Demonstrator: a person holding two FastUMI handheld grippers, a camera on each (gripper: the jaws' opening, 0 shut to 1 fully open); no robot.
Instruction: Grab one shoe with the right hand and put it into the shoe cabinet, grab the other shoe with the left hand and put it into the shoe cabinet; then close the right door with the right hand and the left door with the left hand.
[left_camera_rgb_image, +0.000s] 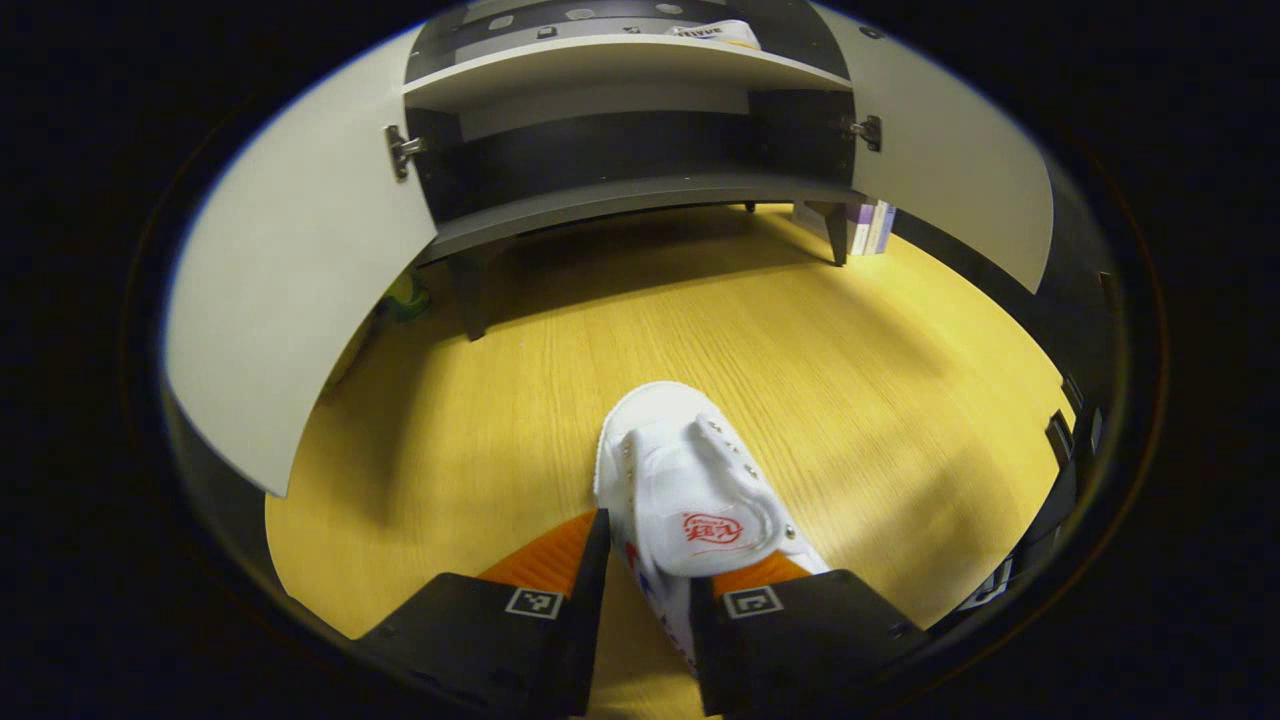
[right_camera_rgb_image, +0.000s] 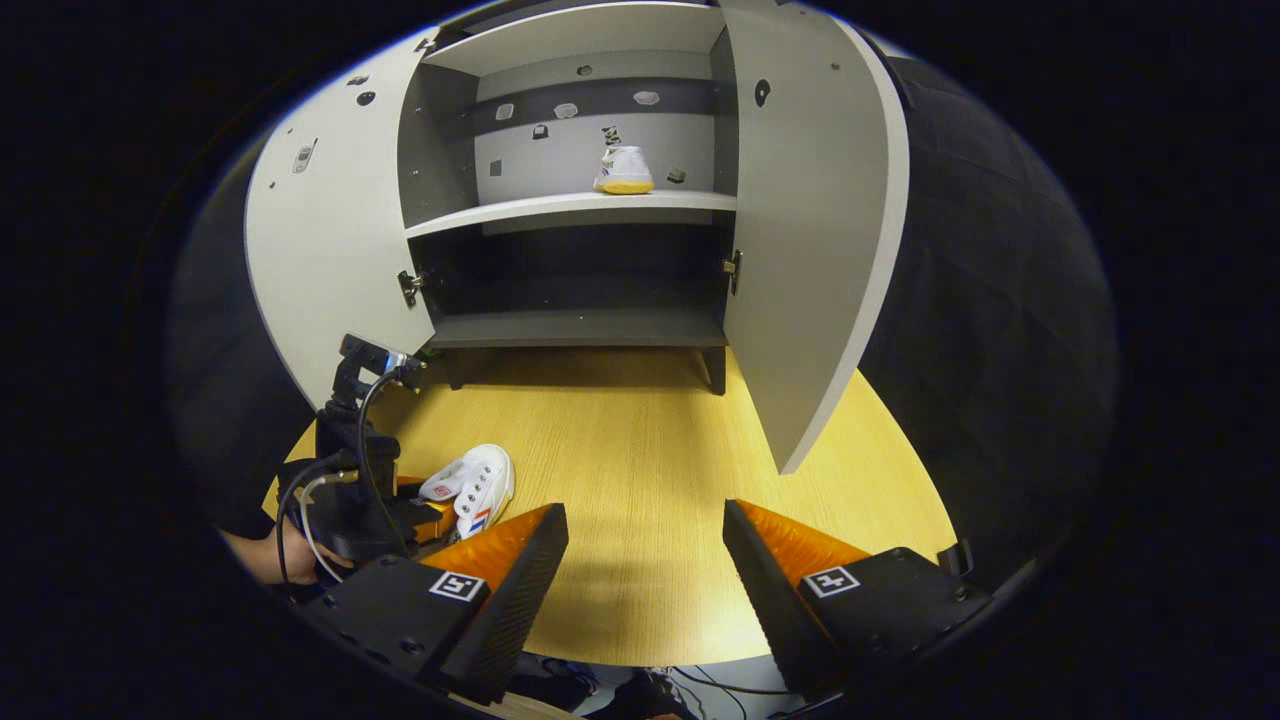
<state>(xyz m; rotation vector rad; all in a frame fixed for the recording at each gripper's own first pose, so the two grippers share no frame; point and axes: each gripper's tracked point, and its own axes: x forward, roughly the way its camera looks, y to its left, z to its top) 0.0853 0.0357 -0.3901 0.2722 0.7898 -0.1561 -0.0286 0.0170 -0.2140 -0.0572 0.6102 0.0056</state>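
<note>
Wood floor (right_camera_rgb_image: 640, 480) before open shoe cabinet (right_camera_rgb_image: 580, 205): one shoe (right_camera_rgb_image: 624, 168) shelved, left gripper (left_camera_rgb_image: 645, 590) clenched on 2nd shoe (left_camera_rgb_image: 690, 480), right gripper (right_camera_rgb_image: 645, 545) released; next, lift to shelf.

Your left tongs (left_camera_rgb_image: 645, 580) are covering the white shoe's (left_camera_rgb_image: 690, 490) heel. The shelved shoe (left_camera_rgb_image: 715, 33) is getting cut by the shelf's edge. Books (left_camera_rgb_image: 870, 228) beside the cabinet leg are sitting too small to identify.

Stands behind the table (right_camera_rgb_image: 640, 560): shoe cabinet (right_camera_rgb_image: 585, 330), both doors swung wide. Rests on its upper shelf (right_camera_rgb_image: 570, 205): one shoe (right_camera_rgb_image: 623, 170). Lies on the table before the left door (right_camera_rgb_image: 325, 240): other shoe (left_camera_rgb_image: 685, 490). Beside a cabinet leg: possibly books (left_camera_rgb_image: 868, 227).
</note>
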